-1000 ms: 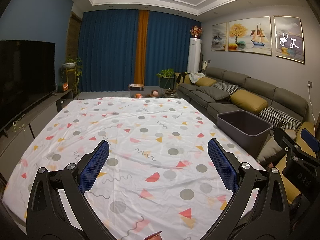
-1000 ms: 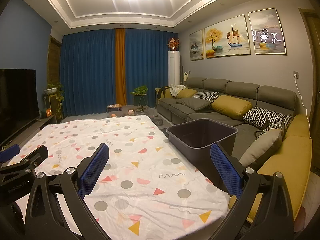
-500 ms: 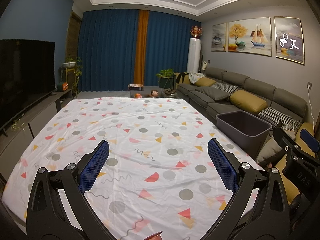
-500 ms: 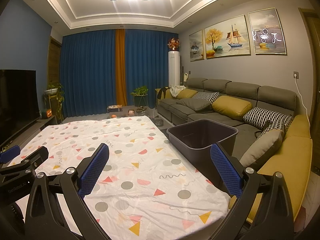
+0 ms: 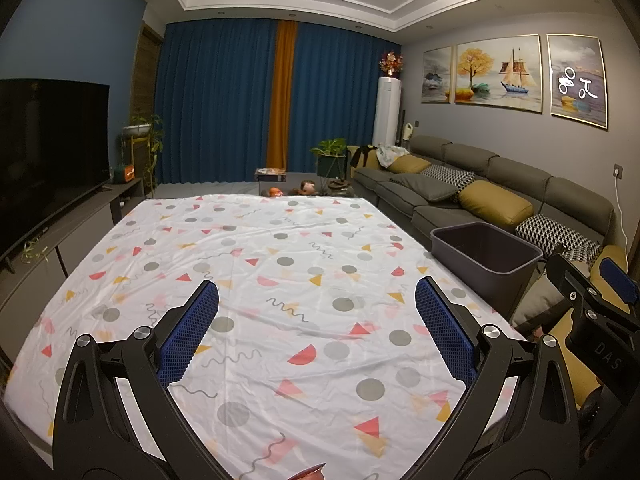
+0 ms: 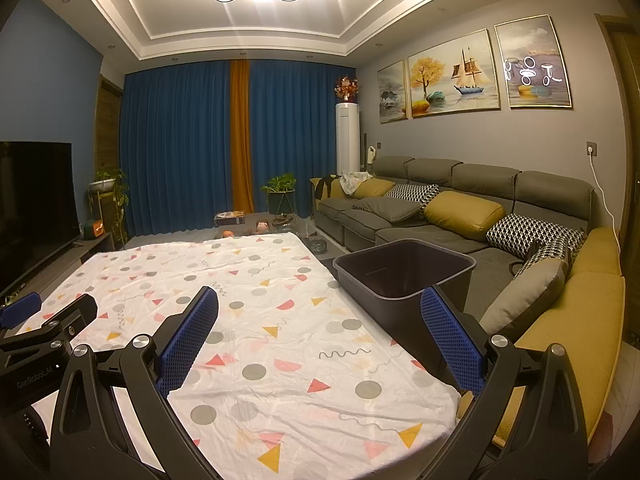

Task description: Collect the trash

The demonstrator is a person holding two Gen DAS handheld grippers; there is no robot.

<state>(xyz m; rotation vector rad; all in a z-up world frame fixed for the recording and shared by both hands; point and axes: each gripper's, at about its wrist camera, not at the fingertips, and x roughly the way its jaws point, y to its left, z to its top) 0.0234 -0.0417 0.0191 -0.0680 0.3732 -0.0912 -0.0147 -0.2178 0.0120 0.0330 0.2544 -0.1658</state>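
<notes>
Trash is what we are after, yet we can pick out none on the patterned cloth (image 5: 280, 280) that covers the table — only printed dots, triangles and squiggles across its whole spread, from the far edge near the curtains to the near edge under our tools. A small reddish shape (image 5: 308, 474) pokes up at the very bottom of the left wrist view, at the near edge, too cut off for us to say whether it is litter. Next in size comes the dark grey bin (image 6: 404, 276), standing just off the table's right edge, between it and the sofa (image 6: 460, 208); we judge it sits there so anything lifted from the cloth can be carried a short way sideways and dropped in. Its mouth faces up and, as far as we can see into it from the right wrist view, it holds nothing, though the bottom is in shadow. Our left gripper (image 5: 316, 332) hovers above the near half of the table with its blue-padded fingers spread wide and nothing between them; our right gripper (image 6: 320, 340) hangs over the near right corner, close to the bin, equally wide and equally empty. We read this level, forward-facing hold as a survey posture — both tools ready while we look for something to collect.
</notes>
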